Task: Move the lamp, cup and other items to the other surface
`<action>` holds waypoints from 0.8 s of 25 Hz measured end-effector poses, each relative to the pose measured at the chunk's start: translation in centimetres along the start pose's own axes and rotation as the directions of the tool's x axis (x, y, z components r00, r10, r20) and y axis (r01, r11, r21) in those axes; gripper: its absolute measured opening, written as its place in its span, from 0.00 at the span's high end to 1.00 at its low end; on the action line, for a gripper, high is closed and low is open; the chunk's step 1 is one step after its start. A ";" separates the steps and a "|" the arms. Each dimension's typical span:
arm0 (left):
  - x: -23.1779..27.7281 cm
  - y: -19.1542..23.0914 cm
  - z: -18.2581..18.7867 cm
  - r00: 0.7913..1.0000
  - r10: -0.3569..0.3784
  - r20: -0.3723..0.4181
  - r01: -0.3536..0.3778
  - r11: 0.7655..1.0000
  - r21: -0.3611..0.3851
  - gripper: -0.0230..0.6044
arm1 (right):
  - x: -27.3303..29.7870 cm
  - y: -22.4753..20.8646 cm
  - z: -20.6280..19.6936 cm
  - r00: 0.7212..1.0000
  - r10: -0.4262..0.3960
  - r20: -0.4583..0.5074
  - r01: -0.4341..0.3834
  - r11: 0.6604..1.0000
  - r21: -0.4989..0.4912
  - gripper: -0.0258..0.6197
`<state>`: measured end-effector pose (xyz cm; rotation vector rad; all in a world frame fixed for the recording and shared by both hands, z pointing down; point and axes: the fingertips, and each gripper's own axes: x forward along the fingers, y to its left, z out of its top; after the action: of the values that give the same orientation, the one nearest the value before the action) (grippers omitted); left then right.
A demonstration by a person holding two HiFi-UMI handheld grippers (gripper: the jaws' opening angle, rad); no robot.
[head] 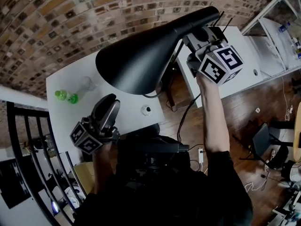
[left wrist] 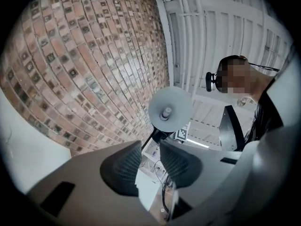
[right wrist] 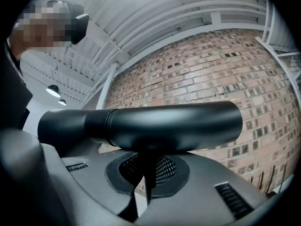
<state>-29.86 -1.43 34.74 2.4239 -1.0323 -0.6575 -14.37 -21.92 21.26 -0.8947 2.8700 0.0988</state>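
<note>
Transfer in its early stage: the right gripper is clamped on the thin stem of the black metal lamp with a conical shade, held in the air above the white table. The left gripper is over that table, jaws slightly apart and empty. Small green and clear plastic items lie on that table, apparently not yet moved.

- We wear a dark top with a short sleeve showing on the right side.
- Our left gripper has a smooth grey shell and two black pads with finely ribbed faces.
- Our right gripper has the same grey shell, black meshed pads and small slotted vents.
- Each gripper carries a white cube printed with black square markers: the left cube and the right cube.
</note>
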 end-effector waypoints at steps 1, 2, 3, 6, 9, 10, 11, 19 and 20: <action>0.1 0.1 0.1 1.000 -0.016 -0.012 0.016 1.000 -0.005 0.72 | -0.4 0.0 0.2 1.000 -0.020 0.000 0.020 1.000 -0.002 0.94; 0.2 0.2 0.1 0.999 -0.035 -0.026 0.035 0.999 -0.008 0.72 | -0.8 -0.1 0.4 0.999 -0.040 0.000 0.040 0.999 -0.004 0.94; 0.2 0.3 0.1 0.998 -0.054 -0.035 0.054 0.998 -0.016 0.72 | -1.2 -0.1 0.5 0.998 -0.061 0.001 0.061 0.998 -0.006 0.94; 0.2 0.6 0.0 0.993 -0.107 -0.047 0.105 0.994 -0.041 0.72 | -2.3 0.1 1.1 0.993 -0.117 0.000 0.117 0.993 -0.015 0.94; 0.5 0.6 -0.3 0.985 -0.163 -0.061 0.159 0.985 -0.069 0.72 | -3.5 0.4 1.5 0.986 -0.165 -0.008 0.164 0.986 -0.014 0.94; 0.6 0.6 -0.5 0.982 -0.181 -0.063 0.175 0.981 -0.080 0.72 | -4.0 0.5 1.7 0.984 -0.179 -0.009 0.178 0.984 -0.012 0.94; 0.7 0.5 -0.8 0.979 -0.195 -0.065 0.189 0.978 -0.091 0.72 | -4.6 0.6 1.8 0.981 -0.192 -0.009 0.192 0.981 -0.010 0.94; 1.6 -1.1 -2.6 0.954 -0.276 -0.117 0.260 0.956 -0.135 0.72 | -9.6 -0.6 2.8 0.951 -0.310 -0.008 0.310 0.951 -0.003 0.94; 1.9 -1.3 -2.8 0.952 -0.282 -0.123 0.265 0.955 -0.137 0.72 | -10.2 -0.9 2.9 0.947 -0.321 -0.007 0.321 0.947 -0.005 0.94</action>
<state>-26.42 -1.50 35.81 2.4890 -0.5879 -0.6055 -5.28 -16.62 19.84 -1.3503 2.6870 0.0667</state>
